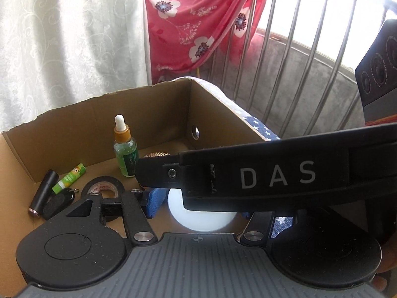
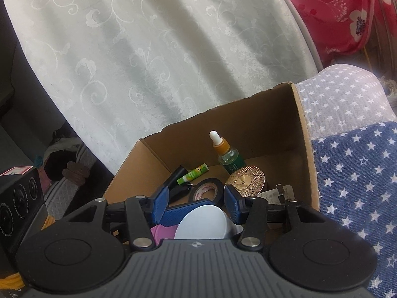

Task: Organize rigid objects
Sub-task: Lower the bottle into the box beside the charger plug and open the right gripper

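White "DAS" lettering on black claw arm [image 1: 278, 176], green-labelled dropper bottle [image 1: 125, 152]

Lettering we can read around the box

We read only "DAS", in pale capitals on the black bar of the right gripper [image 1: 248, 173] crossing the left wrist view; print on the dropper bottle [image 1: 125, 152], the green tube [image 1: 69, 178], the tape roll [image 1: 104, 187] and the black device [image 1: 377, 69] is too small for us to read.
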`<action>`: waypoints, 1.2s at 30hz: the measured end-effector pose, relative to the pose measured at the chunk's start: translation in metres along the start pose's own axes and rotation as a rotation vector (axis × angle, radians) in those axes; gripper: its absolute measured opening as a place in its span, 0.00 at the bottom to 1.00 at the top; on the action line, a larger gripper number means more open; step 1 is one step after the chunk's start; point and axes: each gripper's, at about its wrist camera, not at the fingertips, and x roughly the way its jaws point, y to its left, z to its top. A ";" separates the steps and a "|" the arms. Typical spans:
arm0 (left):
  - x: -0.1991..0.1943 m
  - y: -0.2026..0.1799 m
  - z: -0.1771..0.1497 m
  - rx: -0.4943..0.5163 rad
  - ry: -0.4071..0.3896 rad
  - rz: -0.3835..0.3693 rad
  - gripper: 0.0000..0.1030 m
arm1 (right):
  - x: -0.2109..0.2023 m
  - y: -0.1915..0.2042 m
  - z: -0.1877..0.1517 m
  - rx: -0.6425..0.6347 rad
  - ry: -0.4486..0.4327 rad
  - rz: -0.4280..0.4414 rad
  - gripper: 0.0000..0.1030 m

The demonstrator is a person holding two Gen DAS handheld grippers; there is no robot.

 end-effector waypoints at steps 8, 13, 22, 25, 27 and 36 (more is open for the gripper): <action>-0.014 -0.003 -0.004 0.033 -0.029 0.028 0.70 | -0.009 -0.001 0.002 0.014 -0.023 0.003 0.52; -0.034 -0.006 -0.005 0.047 -0.069 0.054 0.84 | -0.027 0.005 0.004 0.019 -0.063 0.014 0.54; -0.076 -0.016 -0.016 0.053 -0.141 0.073 0.93 | -0.073 0.030 -0.005 -0.003 -0.174 -0.011 0.65; -0.089 -0.013 -0.020 0.037 -0.157 0.074 0.96 | -0.089 0.041 -0.012 -0.012 -0.214 -0.036 0.71; -0.098 -0.010 -0.024 0.027 -0.170 0.082 0.97 | -0.101 0.049 -0.019 -0.023 -0.246 -0.061 0.74; -0.140 0.018 -0.057 -0.030 -0.234 0.154 1.00 | -0.147 0.094 -0.066 -0.124 -0.421 -0.270 1.00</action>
